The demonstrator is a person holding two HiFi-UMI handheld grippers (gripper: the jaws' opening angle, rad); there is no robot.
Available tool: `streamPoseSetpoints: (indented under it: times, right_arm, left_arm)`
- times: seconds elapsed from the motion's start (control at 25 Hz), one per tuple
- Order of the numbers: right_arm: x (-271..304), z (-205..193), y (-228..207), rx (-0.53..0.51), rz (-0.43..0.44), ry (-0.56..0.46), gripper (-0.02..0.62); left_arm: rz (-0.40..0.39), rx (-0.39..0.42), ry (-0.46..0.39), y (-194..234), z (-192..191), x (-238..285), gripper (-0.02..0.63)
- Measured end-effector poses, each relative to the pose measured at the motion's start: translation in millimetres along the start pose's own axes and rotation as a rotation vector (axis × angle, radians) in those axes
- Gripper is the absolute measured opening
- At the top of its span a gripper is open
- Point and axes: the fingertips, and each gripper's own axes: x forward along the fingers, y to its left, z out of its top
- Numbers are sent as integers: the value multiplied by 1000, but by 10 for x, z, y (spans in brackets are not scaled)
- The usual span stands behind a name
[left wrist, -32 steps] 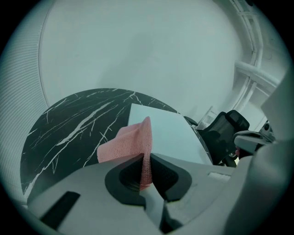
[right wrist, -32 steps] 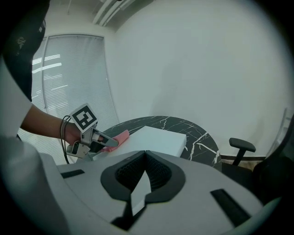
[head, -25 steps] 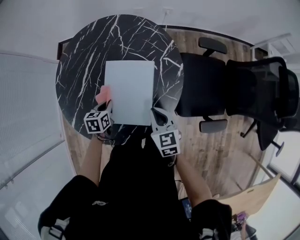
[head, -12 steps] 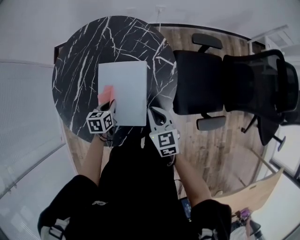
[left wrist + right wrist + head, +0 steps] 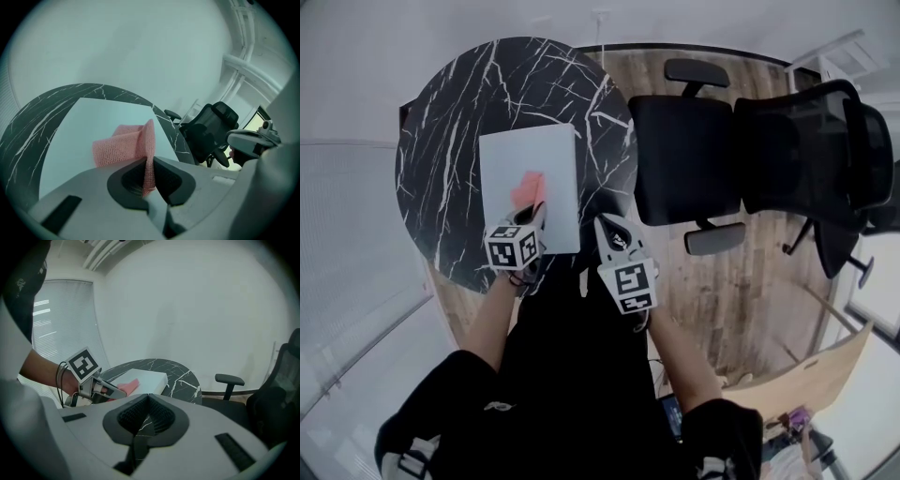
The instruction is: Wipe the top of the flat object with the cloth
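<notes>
Two grippers flank the board (image 5: 514, 155), which lies flat on my table (image 5: 445, 131). My left gripper (image 5: 534, 215) pinches the pink cloth (image 5: 528, 190), whose free part rests on the board's top, toward its near edge. My right gripper (image 5: 608, 226), jaws together and empty, sits just beside the board's near right corner.

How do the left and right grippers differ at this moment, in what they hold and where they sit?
The left gripper is shut on the pink cloth; the right gripper is shut on nothing. The left gripper reaches over the white flat object, with the cloth lying on its top; the right gripper sits off the object, beside its near right corner. Both point away from the person, toward the round table.
</notes>
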Motion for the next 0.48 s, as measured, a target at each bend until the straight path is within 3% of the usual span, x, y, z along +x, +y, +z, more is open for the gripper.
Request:
streamPoseSetpoints:
  times: [0.48]
  right_arm:
    - [-234,-135,-307,30,-46,-16,-5]
  left_arm:
    - [-52,49,14,-471,0,224,12]
